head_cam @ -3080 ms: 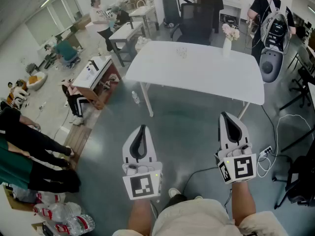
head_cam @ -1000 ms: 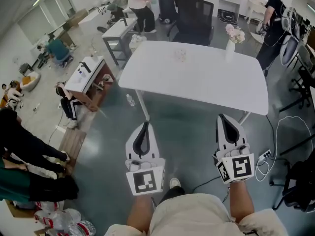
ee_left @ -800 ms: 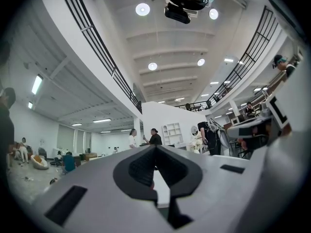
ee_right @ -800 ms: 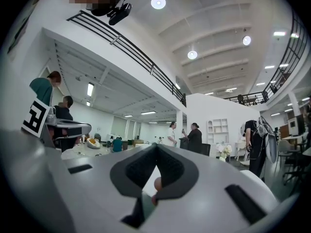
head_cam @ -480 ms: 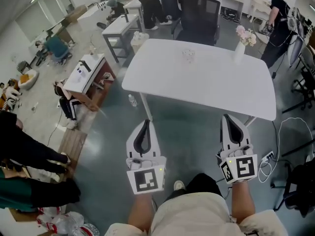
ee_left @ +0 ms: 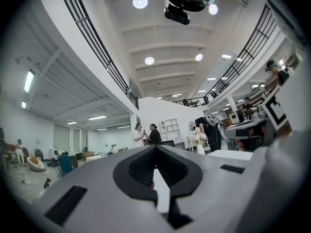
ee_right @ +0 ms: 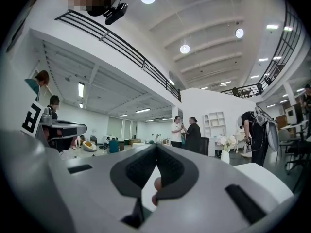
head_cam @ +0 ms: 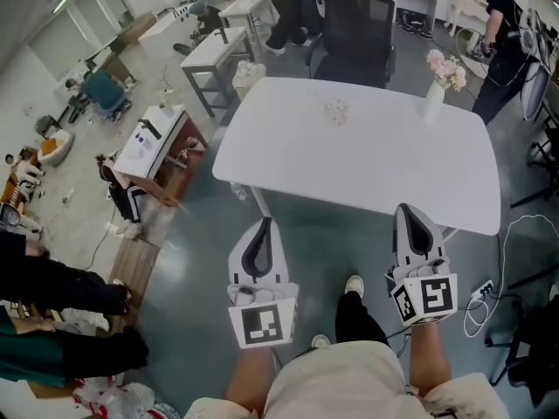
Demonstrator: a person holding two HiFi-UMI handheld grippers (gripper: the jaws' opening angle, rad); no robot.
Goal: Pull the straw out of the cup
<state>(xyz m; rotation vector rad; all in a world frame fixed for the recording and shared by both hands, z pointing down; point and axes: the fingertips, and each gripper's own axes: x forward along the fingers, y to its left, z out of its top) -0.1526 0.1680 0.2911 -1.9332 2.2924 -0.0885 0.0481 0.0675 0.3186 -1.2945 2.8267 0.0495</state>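
Observation:
A small clear cup (head_cam: 334,109) stands on the far half of the white table (head_cam: 367,164); its straw is too small to make out. Both grippers are held level over the floor, short of the table's near edge and far from the cup. My left gripper (head_cam: 261,221) is shut with nothing in it, its jaws meeting at the tip in the left gripper view (ee_left: 155,147). My right gripper (head_cam: 407,207) is likewise shut and empty, and the right gripper view (ee_right: 156,145) shows its jaws closed together.
A white vase of pale flowers (head_cam: 437,90) stands at the table's far right corner. A black office chair (head_cam: 354,42) sits behind the table. People stand at the back and at the left. Cables and a power strip (head_cam: 485,291) lie on the floor at right.
The table has come closer and lower in the head view as the person walks towards it. Both grippers moved forward together, still shut. A foot now shows between the grippers.

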